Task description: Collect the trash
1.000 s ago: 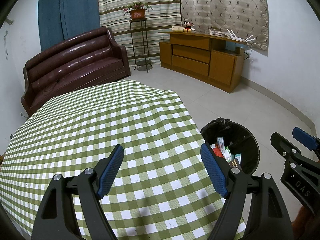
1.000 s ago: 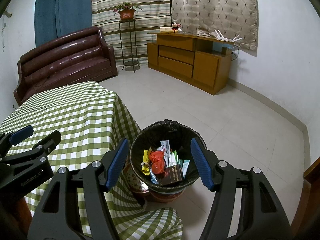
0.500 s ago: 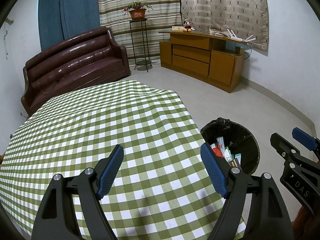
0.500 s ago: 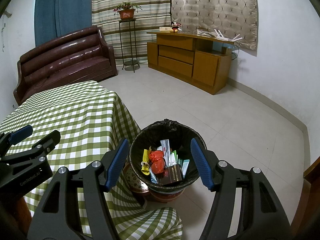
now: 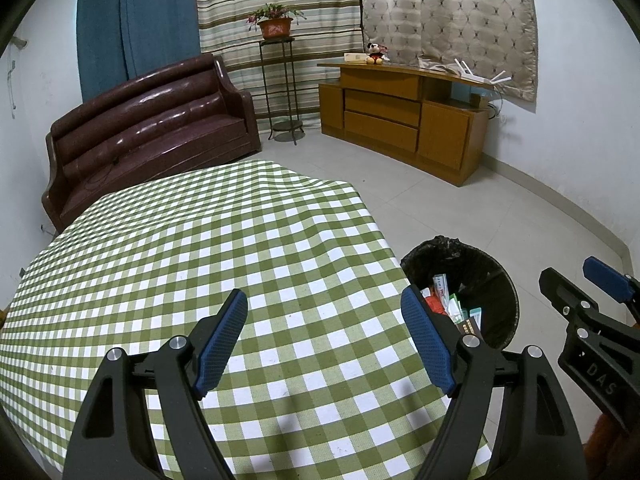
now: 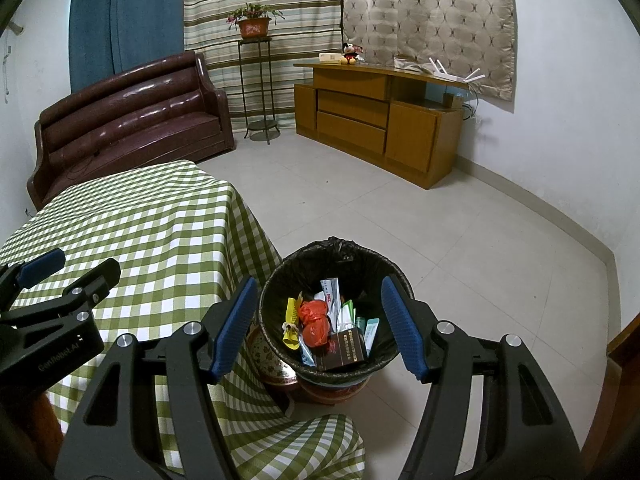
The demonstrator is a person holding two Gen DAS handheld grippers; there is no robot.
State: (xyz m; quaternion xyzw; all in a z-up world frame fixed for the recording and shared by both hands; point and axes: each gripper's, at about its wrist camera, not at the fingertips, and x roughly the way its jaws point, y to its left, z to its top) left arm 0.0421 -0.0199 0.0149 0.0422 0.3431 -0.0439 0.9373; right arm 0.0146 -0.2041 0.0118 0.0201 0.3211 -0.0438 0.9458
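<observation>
The right gripper (image 6: 316,324) hangs with its blue pads spread and nothing between them, pointing down at the bin (image 6: 394,272) just ahead of and below its fingertips. The bin is round, lined with a black bag, and stands on the floor touching the hanging edge of the checked cloth (image 6: 160,224) to the gripper's left. Inside lies the trash (image 6: 316,322): a crumpled red-orange wrapper, a yellow strip, white and green packets and a dark box (image 6: 347,347), heaped toward the near side. The left gripper (image 5: 324,334) is likewise released and empty, over the bare green-and-white cloth, with the bin low to its right. Its view shows the whole tabletop but only a slice of the bin's contents; the right view looks straight into the bin and shows the patterned base under it.
</observation>
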